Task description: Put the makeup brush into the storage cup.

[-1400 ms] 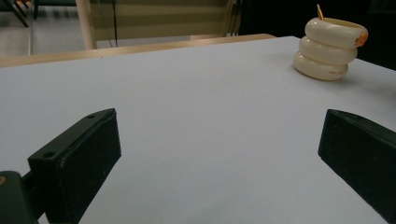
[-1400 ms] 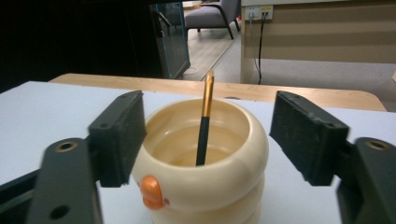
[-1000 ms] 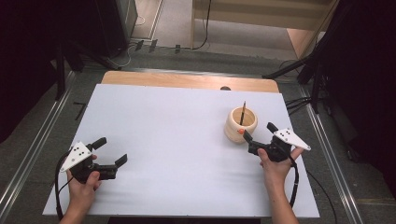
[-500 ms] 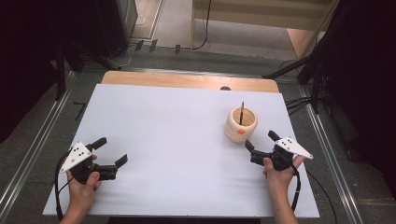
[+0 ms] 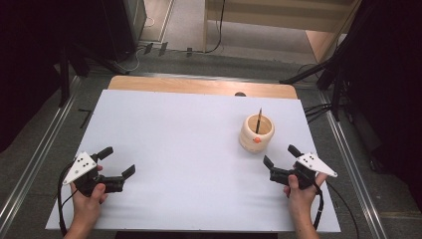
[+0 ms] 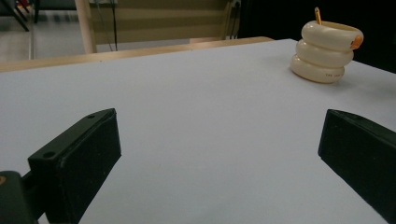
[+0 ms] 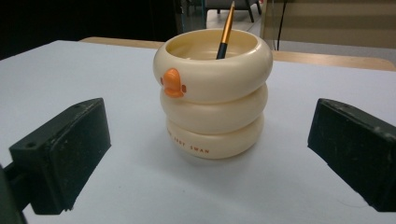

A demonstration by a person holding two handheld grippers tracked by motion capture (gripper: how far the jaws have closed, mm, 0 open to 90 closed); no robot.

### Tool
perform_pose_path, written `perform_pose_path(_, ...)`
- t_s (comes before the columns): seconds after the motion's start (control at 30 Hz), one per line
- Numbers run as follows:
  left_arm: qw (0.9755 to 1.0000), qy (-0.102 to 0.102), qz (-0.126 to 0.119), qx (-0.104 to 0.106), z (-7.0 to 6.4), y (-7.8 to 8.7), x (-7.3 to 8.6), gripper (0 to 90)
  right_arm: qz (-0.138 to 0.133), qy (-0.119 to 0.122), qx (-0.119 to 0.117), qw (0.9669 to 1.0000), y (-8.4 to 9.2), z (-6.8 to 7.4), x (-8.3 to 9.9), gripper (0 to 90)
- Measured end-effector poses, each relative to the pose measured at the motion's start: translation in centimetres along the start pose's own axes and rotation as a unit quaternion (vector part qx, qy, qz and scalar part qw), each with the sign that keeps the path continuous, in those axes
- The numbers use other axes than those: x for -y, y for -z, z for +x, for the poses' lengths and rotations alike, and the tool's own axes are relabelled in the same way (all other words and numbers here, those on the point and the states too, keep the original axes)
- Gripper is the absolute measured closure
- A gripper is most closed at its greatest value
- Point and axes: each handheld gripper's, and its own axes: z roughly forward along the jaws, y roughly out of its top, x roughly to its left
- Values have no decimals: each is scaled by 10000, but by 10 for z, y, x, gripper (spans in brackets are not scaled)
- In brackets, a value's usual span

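A cream ringed pen holder (image 5: 256, 133) with a small orange duck beak (image 7: 173, 84) stands upright on the white table (image 5: 189, 139), right of centre. A dark pen with a gold end (image 7: 226, 28) leans inside it. My right gripper (image 5: 281, 156) rests open near the table's front right, a little short of the holder (image 7: 212, 93), with nothing between its jaws. At the front left my left gripper (image 5: 117, 161) is open and empty too; the holder (image 6: 326, 50) stands far off to its upper right.
The white sheet lies on a wooden tabletop whose far edge (image 5: 199, 85) shows beyond it. Metal rails (image 5: 45, 144) run along both sides. Cables (image 5: 318, 107) and dark stands sit on the floor behind and to the right.
My right gripper has drawn back from the pen holder toward the front edge and slightly right. The left gripper has stayed put.
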Motion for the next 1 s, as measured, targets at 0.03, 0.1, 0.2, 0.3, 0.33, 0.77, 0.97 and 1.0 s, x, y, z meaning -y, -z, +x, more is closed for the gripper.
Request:
perform_pose_path(0.03, 10000, 7, -2, -6, 0, 0, 0, 1, 2, 8, -4, 10000, 1, -1, 1, 0)
perform_pose_path(0.1, 10000, 18, -8, -9, 0, 1, 0, 0, 11, 0, 2, 10000, 4, -2, 2, 0)
perform_pose_path(0.2, 10000, 18, -22, -11, 0, 2, 0, 1, 24, -19, 24, 10000, 8, -4, 4, 0)
perform_pose_path(0.3, 10000, 10, -21, -12, 0, 2, 0, 1, 33, -26, 48, 10000, 12, -7, 5, 0)
perform_pose_path(0.33, 10000, 15, -22, -18, 0, 3, 0, 1, 34, -42, 56, 10000, 13, -7, 6, 0)
perform_pose_path(0.77, 10000, -4, -37, 6, -2, 3, 0, 1, 139, -71, 95, 9998, 23, -14, 18, 0)
perform_pose_path(0.97, 10000, -55, -18, -16, -3, 3, 0, 1, 182, -102, 158, 9997, 30, -19, 23, 0)
perform_pose_path(1.0, 10000, -62, -15, -15, -3, 3, -1, 0, 192, -121, 159, 9996, 31, -19, 24, 0)
